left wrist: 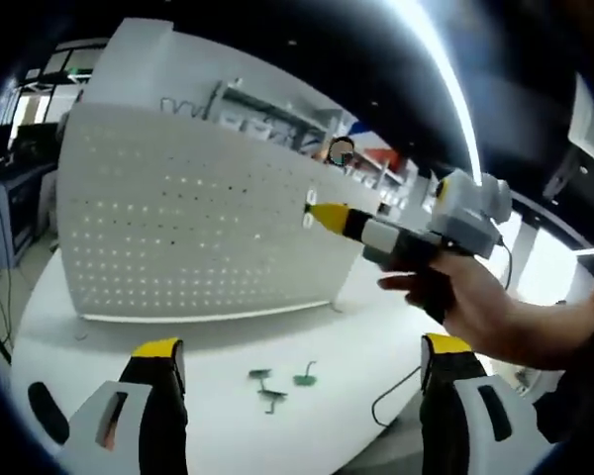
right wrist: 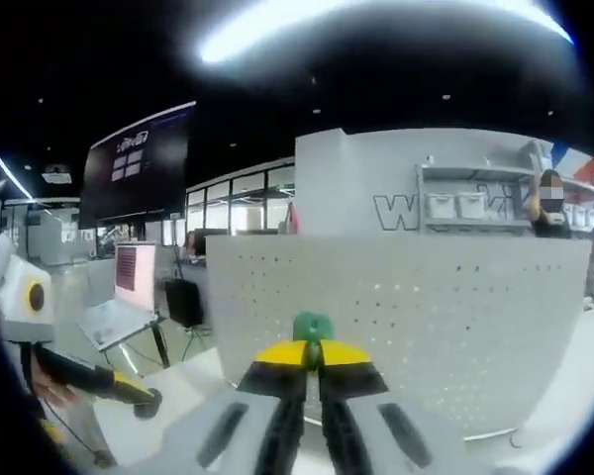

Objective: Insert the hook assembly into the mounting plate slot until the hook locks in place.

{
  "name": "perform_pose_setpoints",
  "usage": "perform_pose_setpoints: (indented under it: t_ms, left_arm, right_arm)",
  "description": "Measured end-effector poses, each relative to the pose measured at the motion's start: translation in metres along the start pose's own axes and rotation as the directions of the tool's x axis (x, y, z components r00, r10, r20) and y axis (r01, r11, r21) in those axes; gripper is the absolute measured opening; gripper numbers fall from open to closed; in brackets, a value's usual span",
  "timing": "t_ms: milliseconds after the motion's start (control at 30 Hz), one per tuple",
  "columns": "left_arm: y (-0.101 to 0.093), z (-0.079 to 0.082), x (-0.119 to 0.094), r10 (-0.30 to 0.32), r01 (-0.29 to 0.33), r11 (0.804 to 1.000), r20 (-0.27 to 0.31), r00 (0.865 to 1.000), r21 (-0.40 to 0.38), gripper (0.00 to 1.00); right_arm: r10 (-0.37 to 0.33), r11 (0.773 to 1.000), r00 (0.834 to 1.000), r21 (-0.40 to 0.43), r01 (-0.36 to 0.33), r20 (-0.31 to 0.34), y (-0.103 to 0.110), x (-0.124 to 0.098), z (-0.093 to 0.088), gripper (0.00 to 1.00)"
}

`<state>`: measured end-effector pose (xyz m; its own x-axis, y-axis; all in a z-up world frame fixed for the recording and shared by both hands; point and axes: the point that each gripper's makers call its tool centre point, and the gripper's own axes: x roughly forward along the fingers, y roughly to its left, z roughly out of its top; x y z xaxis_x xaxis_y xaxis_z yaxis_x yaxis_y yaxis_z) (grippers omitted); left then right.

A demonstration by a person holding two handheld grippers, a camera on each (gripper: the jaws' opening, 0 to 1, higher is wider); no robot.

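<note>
- Pegboard: the white perforated mounting plate (left wrist: 193,223) stands upright on the white table (left wrist: 366,346) and takes up the centre-left of the left gripper view; in the right gripper view it spans the middle and right. I judge it stands this way so its holes face both grippers.
- My right gripper (right wrist: 314,356) rises from the bottom centre of the right gripper view with its yellow-tipped jaws pressed together on a small green plastic hook (right wrist: 313,327), which pokes out just above the tips, in front of the plate's face.
- I hold the hook by its lower end, I judge, so the free end can enter a hole.
- In the left gripper view that gripper comes in from the right, held by a hand (left wrist: 485,302); its yellow tip sits at the plate's upper right area, touching or just short of the surface, I cannot tell which.
- My left gripper (left wrist: 302,361) has its jaws spread wide at the bottom of the frame, holding nothing; I judge it hangs back to keep plate and spares in sight.
- Three spare green hooks (left wrist: 277,384) lie loose on the table at lower centre, between the open jaws and well apart from the plate.
- The hook does not look locked yet.
</note>
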<state>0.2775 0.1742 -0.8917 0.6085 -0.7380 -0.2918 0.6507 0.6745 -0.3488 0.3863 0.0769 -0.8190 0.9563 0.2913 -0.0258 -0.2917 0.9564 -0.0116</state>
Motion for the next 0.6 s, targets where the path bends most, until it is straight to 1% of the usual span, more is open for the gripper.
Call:
perform_pose_setpoints:
  t_ms: [133,300,433,600]
  left_arm:
    - [0.003,0.002,0.000,0.002,-0.002,1.000,0.002,1.000,-0.008,1.00]
    - [0.011,-0.003,0.001,0.012,-0.012,1.000,-0.014,1.000,-0.023,0.99]
    - [0.016,-0.002,-0.001,0.023,-0.023,0.999,-0.009,1.000,-0.041,0.98]
    - [0.024,-0.004,-0.004,0.041,-0.042,0.998,-0.012,0.999,-0.055,0.96]
  right_arm:
    - [-0.018,1.000,1.000,-0.008,0.018,-0.002,-0.013,0.014,0.003,0.01]
    - [-0.061,0.998,0.998,-0.013,0.061,0.028,-0.035,0.029,0.014,0.01]
    - [-0.097,0.995,0.994,-0.020,0.098,0.045,-0.050,0.037,0.021,0.01]
    - [-0.141,0.990,0.989,-0.006,0.142,0.053,-0.068,0.046,0.021,0.01]
